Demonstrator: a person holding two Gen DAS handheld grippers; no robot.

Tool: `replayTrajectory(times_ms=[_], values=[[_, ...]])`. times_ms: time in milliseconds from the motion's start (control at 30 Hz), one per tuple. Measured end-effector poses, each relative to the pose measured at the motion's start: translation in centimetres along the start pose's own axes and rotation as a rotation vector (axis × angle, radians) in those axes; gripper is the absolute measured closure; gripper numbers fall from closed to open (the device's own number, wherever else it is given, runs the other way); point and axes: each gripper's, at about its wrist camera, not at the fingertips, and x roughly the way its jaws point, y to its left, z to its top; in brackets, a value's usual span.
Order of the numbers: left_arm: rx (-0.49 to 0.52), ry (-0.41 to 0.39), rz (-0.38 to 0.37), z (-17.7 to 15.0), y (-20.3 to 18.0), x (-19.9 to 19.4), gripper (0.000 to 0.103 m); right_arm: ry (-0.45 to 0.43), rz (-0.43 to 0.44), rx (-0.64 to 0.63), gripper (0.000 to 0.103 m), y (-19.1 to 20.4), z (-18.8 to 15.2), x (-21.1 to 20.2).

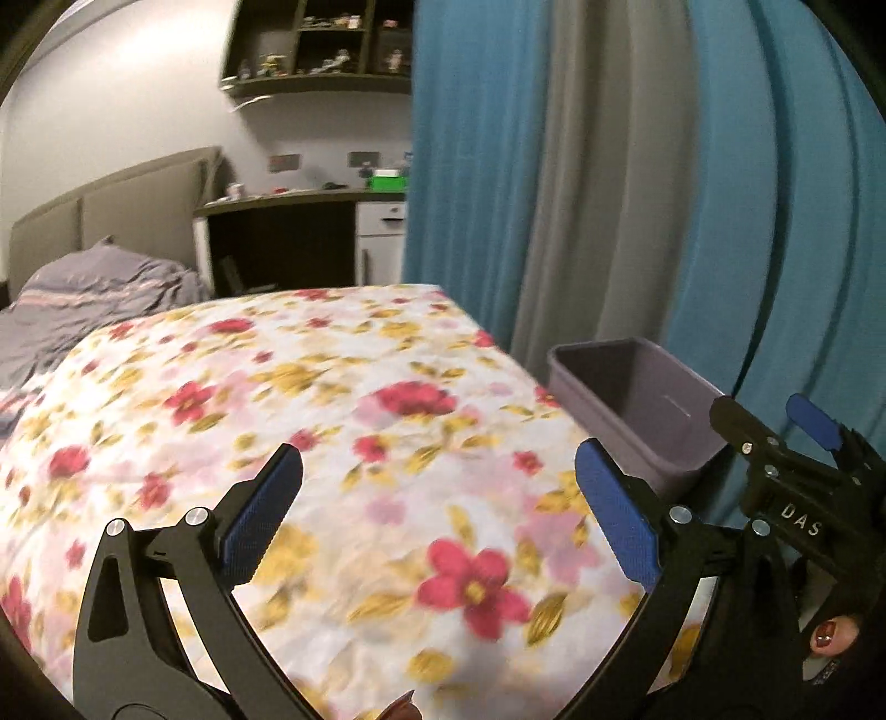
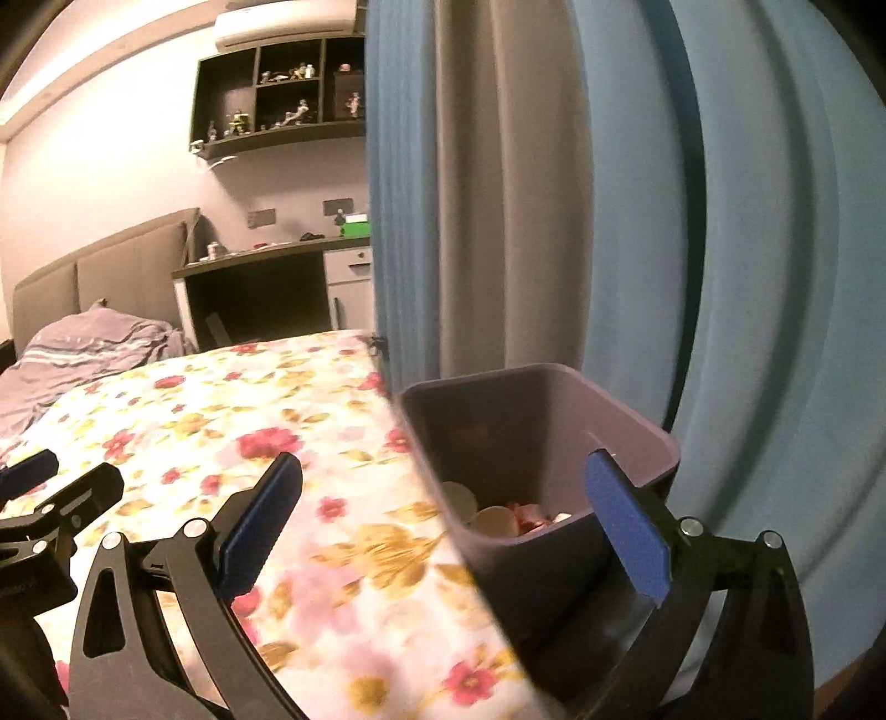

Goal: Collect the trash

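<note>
A purple-grey plastic bin (image 2: 559, 404) stands beside the right edge of the bed with the floral cover (image 2: 266, 443). In the right wrist view it holds trash (image 2: 498, 518): white round pieces and something pink-red. My right gripper (image 2: 443, 509) is open and empty, hovering over the bed edge and the bin's near side. In the left wrist view the bin (image 1: 637, 399) is at the right and my left gripper (image 1: 437, 504) is open and empty above the floral cover (image 1: 332, 415). The right gripper (image 1: 786, 443) shows at the far right there.
Blue and grey curtains (image 2: 609, 221) hang right behind the bin. A rumpled grey striped blanket (image 1: 94, 293) lies at the bed's head on the left. A desk (image 1: 299, 221) and wall shelves (image 1: 326, 44) stand at the far end of the room.
</note>
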Motion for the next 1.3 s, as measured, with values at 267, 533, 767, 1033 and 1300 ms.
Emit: replayTrajectory(times_ms=[267, 533, 767, 1033, 1300], values=[[-0.075, -0.019, 0.094, -2.0, 4.3, -4.5, 0.006, -0.019, 0.041, -0.030, 0.005, 3.7, -1.0, -4.0], [-0.075, -0.039, 0.125, -3.7, 6.1, -7.6, 0.006, -0.054, 0.059, -0.047, 0.005, 5.8, -1.8, -7.4], [-0.095, -0.056, 0.128, -4.3, 6.9, -9.3, 0.006, -0.067, 0.069, -0.057, 0.005, 6.9, -2.4, -8.9], [-0.094, -0.059, 0.121, -4.5, 6.9, -9.6, 0.006, -0.080, 0.077, -0.055, 0.005, 7.2, -2.3, -9.2], [-0.098, -0.057, 0.112, -4.4, 6.7, -9.7, 0.006, -0.076, 0.078, -0.055, 0.005, 7.2, -2.3, -9.1]])
